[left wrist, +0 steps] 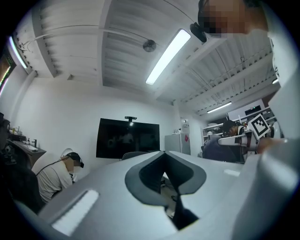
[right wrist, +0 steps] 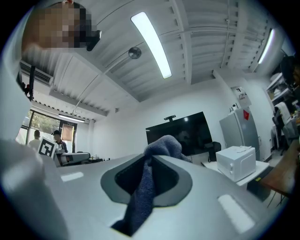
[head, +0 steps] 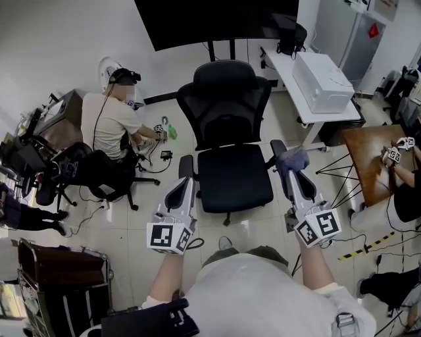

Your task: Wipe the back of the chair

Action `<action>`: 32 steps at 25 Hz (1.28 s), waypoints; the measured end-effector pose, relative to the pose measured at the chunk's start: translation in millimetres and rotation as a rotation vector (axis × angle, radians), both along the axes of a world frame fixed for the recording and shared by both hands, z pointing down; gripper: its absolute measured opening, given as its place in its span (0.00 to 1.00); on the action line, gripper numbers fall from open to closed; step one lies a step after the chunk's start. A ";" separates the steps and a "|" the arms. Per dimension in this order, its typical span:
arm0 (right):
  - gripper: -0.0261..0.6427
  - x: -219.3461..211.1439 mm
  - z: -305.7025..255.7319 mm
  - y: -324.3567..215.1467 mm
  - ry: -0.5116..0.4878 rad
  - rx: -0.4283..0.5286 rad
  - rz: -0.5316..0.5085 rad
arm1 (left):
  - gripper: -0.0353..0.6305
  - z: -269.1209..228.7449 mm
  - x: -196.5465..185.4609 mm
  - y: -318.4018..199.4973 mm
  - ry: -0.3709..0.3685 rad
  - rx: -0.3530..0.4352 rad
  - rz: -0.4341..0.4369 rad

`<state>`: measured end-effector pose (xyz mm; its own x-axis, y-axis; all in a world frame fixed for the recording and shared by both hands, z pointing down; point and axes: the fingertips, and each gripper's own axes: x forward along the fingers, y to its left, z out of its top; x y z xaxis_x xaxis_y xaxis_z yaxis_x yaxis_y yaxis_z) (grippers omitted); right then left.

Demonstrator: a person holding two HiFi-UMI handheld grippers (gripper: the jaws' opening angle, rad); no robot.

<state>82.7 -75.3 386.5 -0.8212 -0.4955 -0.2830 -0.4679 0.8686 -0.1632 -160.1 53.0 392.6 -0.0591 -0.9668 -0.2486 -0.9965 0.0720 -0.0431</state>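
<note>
The wearer's pale shirt (head: 263,293) fills the bottom of the head view, with both forearms reaching forward from it.

The right gripper (head: 290,166) has its jaws clamped on a blue-grey cloth (right wrist: 140,197). In the right gripper view the cloth runs up through the notch between the jaws and bunches above the tips. The left gripper (head: 186,166) has its jaws closed together with nothing between them. Each gripper carries its marker cube (head: 169,237) near the hand.

Both grippers point at a black office chair (head: 227,125) standing on the tiled floor (head: 151,197) just in front of the wearer. The chair's seat faces the wearer, and one gripper sits by each armrest. The chair back (head: 223,99) rises on the far side of the seat. The cloth is near the armrest, apart from the back.

Beyond the chair hangs a large dark screen (head: 210,20). To its right, a white table (head: 309,115) holds a white boxy appliance (head: 322,82). At the left a seated person (head: 115,122) in a light shirt wears a headset.
</note>
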 end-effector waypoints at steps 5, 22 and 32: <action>0.11 -30.5 25.0 -7.1 0.005 -0.021 0.005 | 0.17 14.6 -27.0 -13.0 -0.002 -0.002 0.008; 0.10 -213.8 58.1 -193.2 0.097 -0.060 -0.145 | 0.16 27.2 -49.8 -66.1 0.015 -0.053 -0.103; 0.10 -434.3 141.4 -307.1 0.307 -0.174 -0.193 | 0.16 59.6 -76.0 -41.8 0.051 -0.080 -0.192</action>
